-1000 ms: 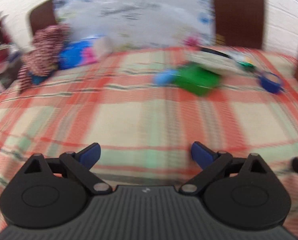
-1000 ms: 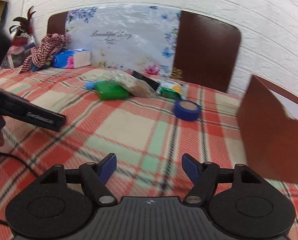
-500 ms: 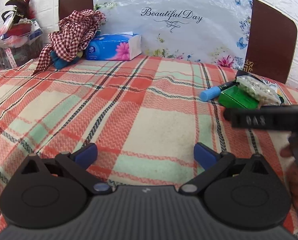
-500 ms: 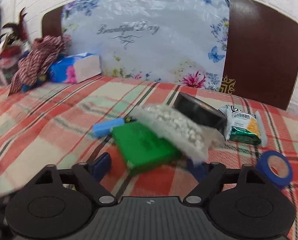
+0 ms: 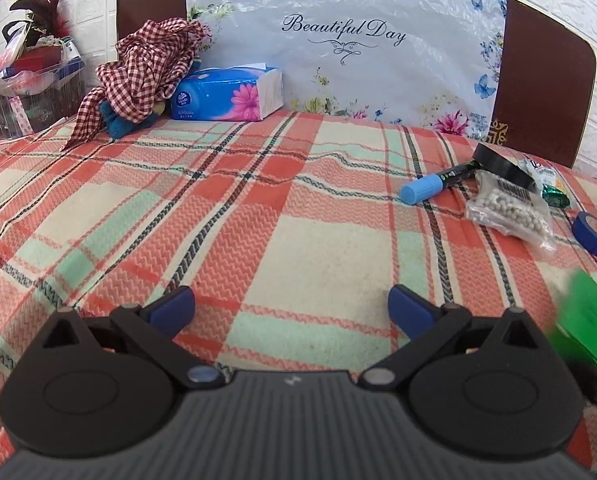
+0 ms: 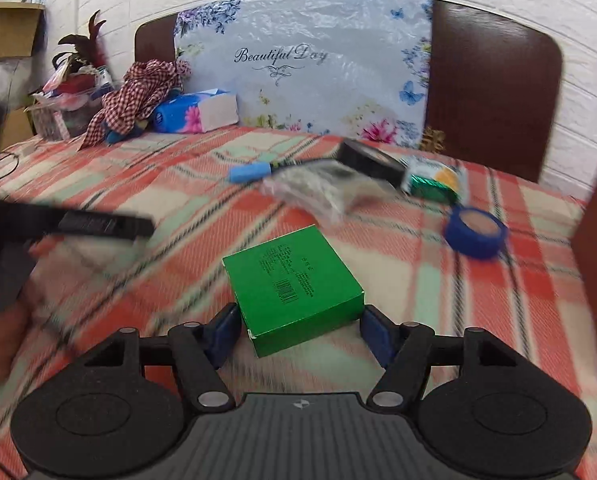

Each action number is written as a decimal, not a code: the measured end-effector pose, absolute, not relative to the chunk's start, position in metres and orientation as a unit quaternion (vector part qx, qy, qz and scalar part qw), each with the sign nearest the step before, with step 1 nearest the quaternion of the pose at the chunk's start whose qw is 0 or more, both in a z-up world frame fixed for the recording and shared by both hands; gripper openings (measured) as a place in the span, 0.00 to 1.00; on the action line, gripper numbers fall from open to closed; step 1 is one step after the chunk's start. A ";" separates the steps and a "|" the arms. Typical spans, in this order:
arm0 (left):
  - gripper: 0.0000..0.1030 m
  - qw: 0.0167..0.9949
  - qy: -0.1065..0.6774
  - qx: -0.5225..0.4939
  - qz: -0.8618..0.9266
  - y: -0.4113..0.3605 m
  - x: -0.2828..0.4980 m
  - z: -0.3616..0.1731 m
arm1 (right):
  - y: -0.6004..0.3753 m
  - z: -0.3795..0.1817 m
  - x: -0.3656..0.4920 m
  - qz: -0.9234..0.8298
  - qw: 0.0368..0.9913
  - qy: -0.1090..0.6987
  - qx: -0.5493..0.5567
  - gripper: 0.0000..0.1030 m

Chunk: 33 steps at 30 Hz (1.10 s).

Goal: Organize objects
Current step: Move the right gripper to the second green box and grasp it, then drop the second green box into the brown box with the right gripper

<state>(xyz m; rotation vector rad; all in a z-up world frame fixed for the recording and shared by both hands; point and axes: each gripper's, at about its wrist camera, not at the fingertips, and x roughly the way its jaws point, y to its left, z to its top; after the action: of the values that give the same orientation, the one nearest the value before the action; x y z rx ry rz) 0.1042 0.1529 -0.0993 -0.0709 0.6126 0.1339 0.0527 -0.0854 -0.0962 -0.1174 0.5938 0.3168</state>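
Right gripper (image 6: 294, 334): its jaws have just been closing, and the flat green cardboard box (image 6: 292, 288) sits between them, both blue pads against its sides; it appears held clear of the red, cream and mint plaid tablecloth (image 6: 398, 264).
Left gripper (image 5: 290, 306): jaws spread wide, nothing between them, hovering over bare cloth.
Grip risk: the pads catch only the box's near end, so most of it juts forward; a quick swing could make it pivot or slip out.
Collision risk: the left tool's dark bar crosses the left of the right wrist view, near the box's likely path.
Right view only: the box's printed top and both pad contacts.
Left view only: sharp detail of the blue-capped marker (image 5: 438, 184), clear bag of white beads (image 5: 508, 210) and blue tape roll (image 5: 591, 234), left behind well apart from the box, which is only a green blur at the right edge.
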 end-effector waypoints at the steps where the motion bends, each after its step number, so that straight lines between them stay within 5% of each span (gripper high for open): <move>1: 1.00 0.950 0.302 -0.032 0.067 0.152 0.104 -0.099 | -0.094 -0.096 0.038 0.150 0.943 0.292 -0.057 0.64; 6: 0.98 0.946 0.316 -0.005 0.074 0.137 0.103 -0.094 | -0.122 -0.095 -0.005 0.103 0.948 0.296 -0.049 0.64; 7: 0.91 0.944 0.325 -0.019 0.049 0.132 0.100 -0.090 | -0.127 -0.095 -0.008 0.100 0.948 0.297 -0.045 0.64; 14: 0.86 0.920 0.324 -0.024 -0.219 0.026 0.053 -0.052 | -0.128 -0.099 -0.013 0.092 0.951 0.292 -0.048 0.66; 20: 0.83 0.882 0.400 -0.026 -0.249 -0.012 0.058 -0.081 | -0.135 -0.102 -0.010 0.099 0.951 0.290 -0.045 0.70; 21: 0.82 0.883 0.397 -0.024 -0.250 -0.014 0.056 -0.080 | -0.134 -0.103 -0.009 0.101 0.951 0.288 -0.046 0.66; 22: 0.70 0.878 0.399 -0.014 -0.262 -0.022 0.054 -0.079 | -0.133 -0.102 -0.009 0.106 0.951 0.287 -0.047 0.58; 23: 0.46 0.871 0.404 -0.006 -0.280 -0.029 0.051 -0.076 | -0.132 -0.101 -0.010 0.114 0.952 0.280 -0.048 0.42; 24: 0.34 0.865 0.409 0.001 -0.291 -0.037 0.047 -0.071 | -0.129 -0.100 -0.013 0.097 0.955 0.273 -0.055 0.32; 33: 0.30 0.891 0.300 0.052 -0.335 -0.091 0.029 0.007 | -0.161 -0.059 -0.042 -0.011 0.993 0.099 -0.055 0.29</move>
<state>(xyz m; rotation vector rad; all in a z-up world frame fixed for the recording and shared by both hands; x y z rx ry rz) 0.0295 -0.0906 0.0075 0.1077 0.6236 -0.6961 -0.0424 -0.1612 -0.0589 -0.1095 0.1991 -0.0223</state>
